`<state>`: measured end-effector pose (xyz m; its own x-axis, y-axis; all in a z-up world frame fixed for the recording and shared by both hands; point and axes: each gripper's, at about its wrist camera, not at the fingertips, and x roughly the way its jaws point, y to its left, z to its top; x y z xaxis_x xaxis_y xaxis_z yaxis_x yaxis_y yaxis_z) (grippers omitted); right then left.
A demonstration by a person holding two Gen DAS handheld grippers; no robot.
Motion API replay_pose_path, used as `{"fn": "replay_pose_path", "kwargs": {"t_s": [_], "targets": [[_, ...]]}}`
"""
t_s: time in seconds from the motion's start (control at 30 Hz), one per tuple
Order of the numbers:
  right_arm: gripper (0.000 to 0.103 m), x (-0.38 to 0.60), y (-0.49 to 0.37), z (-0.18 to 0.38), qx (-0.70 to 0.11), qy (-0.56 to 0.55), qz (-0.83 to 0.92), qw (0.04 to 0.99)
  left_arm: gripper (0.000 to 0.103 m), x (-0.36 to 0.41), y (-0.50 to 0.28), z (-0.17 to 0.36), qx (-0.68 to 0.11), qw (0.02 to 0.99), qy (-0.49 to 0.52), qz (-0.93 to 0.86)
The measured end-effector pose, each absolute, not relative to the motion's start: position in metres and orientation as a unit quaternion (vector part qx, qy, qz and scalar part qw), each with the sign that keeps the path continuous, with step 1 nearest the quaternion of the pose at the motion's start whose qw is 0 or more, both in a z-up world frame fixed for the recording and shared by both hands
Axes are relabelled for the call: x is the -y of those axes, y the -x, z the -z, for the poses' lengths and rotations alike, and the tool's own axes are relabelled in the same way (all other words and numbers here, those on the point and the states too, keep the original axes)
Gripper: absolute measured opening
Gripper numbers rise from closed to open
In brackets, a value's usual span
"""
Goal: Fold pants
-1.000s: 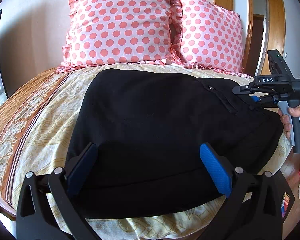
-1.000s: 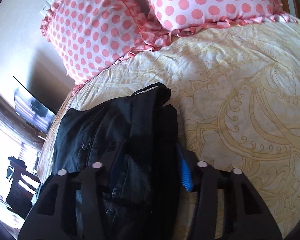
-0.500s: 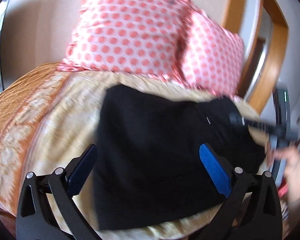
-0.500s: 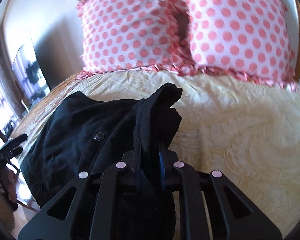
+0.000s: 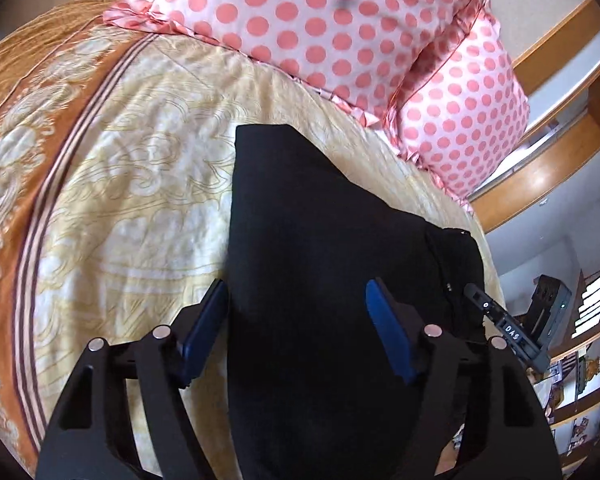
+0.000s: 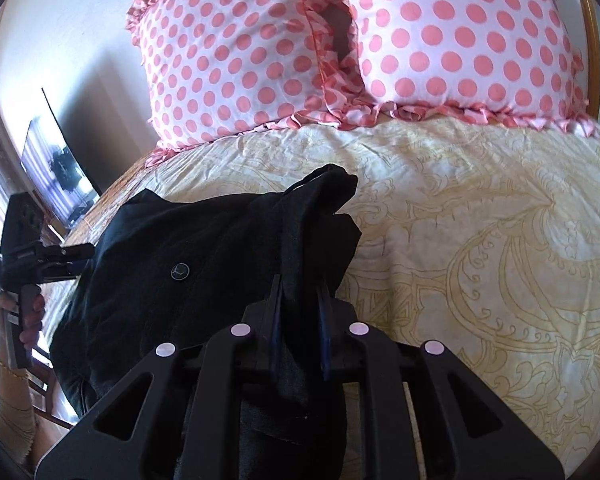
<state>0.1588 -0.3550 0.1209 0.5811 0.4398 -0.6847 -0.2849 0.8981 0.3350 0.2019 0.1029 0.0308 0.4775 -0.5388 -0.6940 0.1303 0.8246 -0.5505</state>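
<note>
Black pants [image 5: 320, 240] lie folded on the bed, with their buttoned waist end [image 6: 180, 272] toward the right gripper. My left gripper [image 5: 296, 308] is open, its blue pads astride the pants' near edge, one pad off the cloth on the left. My right gripper [image 6: 300, 300] is shut on a bunched fold of the pants [image 6: 320, 200] and holds it slightly raised. The right gripper also shows at the pants' far right edge in the left wrist view [image 5: 500, 320]. The left gripper also shows at the far left in the right wrist view [image 6: 40, 256].
Two pink polka-dot pillows [image 6: 340, 40] stand at the head of the bed. The yellow patterned bedspread [image 6: 480, 240] lies bare to the right of the pants; its orange border [image 5: 28, 160] runs along the left. A wooden frame [image 5: 560, 140] and shelves stand at right.
The right gripper closed on the pants' waist fold and lifted it a little. The left gripper swung in closer over the pants' near edge and stays open.
</note>
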Motion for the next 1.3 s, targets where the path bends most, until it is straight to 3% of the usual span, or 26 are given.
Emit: {"fn": "replay_pose_path", "kwargs": {"t_s": [0.2,0.27,0.37,0.4,0.43,0.97,1.13,1.3], "targets": [[0.025,0.366,-0.168,-0.113,-0.428,-0.134,-0.205,0.870,0.070,-0.097,-0.212,-0.031,-0.471,0.834,0.208,0.195],[0.027,0.368,-0.170,-0.110,-0.430,-0.144,-0.211,0.866,0.060,-0.093,-0.214,-0.030,-0.472,0.836,0.204,0.193],[0.018,0.370,-0.169,-0.110,-0.421,-0.147,-0.224,0.867,0.035,-0.090,-0.212,-0.031,-0.462,0.847,0.190,0.182],[0.017,0.369,-0.167,-0.112,-0.417,-0.143,-0.226,0.869,0.016,-0.089,-0.210,-0.033,-0.455,0.852,0.184,0.179],[0.015,0.368,-0.167,-0.114,-0.413,-0.139,-0.227,0.871,0.007,-0.090,-0.208,-0.037,-0.445,0.859,0.180,0.178],[0.012,0.350,-0.240,-0.155,-0.353,-0.132,-0.217,0.900,0.003,-0.072,-0.260,-0.099,-0.352,0.910,0.146,0.161],[0.013,0.343,-0.272,-0.120,-0.438,-0.117,-0.160,0.877,0.004,-0.072,-0.301,-0.062,-0.422,0.889,0.137,0.113],[0.019,0.335,-0.269,-0.121,-0.436,-0.081,-0.139,0.886,0.014,-0.070,-0.305,-0.045,-0.431,0.888,0.127,0.093]]}}
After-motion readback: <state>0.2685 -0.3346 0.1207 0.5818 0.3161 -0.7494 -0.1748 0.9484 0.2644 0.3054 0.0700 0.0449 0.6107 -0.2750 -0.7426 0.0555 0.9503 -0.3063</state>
